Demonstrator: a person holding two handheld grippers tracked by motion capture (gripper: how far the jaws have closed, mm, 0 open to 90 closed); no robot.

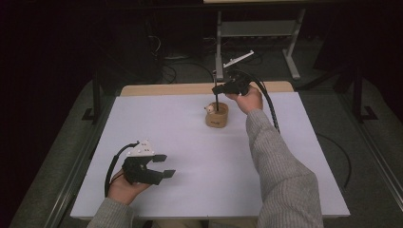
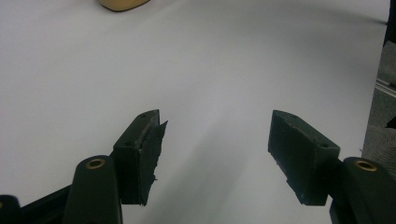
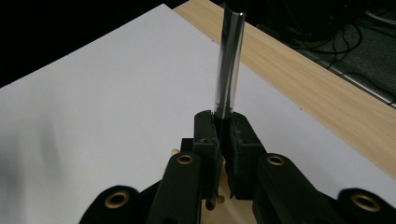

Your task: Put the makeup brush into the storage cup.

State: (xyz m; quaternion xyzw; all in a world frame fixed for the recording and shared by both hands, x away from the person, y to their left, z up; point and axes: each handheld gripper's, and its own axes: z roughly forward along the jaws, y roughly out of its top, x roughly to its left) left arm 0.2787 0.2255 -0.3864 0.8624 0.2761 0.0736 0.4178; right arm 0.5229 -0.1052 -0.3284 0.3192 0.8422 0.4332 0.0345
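Left gripper [image 1: 161,165]: rests at the near left of the white table sheet [image 1: 190,156], held in the person's left hand [image 1: 121,187]. Its jaws stand wide apart with nothing between them; in the left gripper view its black pads [image 2: 144,154] frame bare sheet.

Holder: a small round tan wooden cup [image 1: 216,115] stands upright at the far centre of the sheet, well apart from the left gripper and up-right of it. A small pale figure [image 1: 209,109] sits at the cup's left rim.

Pen: a thin dark rod-like pen [image 1: 216,97] stands near vertical, lower end inside the cup, upper end in the right gripper. In the right gripper view its glossy dark shaft [image 3: 229,65] runs out past the jaw tips.

Right gripper [image 1: 219,88]: just above the cup, jaws clamped on the pen's upper part, held by the right hand [image 1: 248,99].

Key relation: the pen's long axis is upright and in line with the cup's opening, directly below the right gripper. The right hand is by far the nearer.

Judged next move: straight vertical travel along that axis; any tilt could tip the cup.
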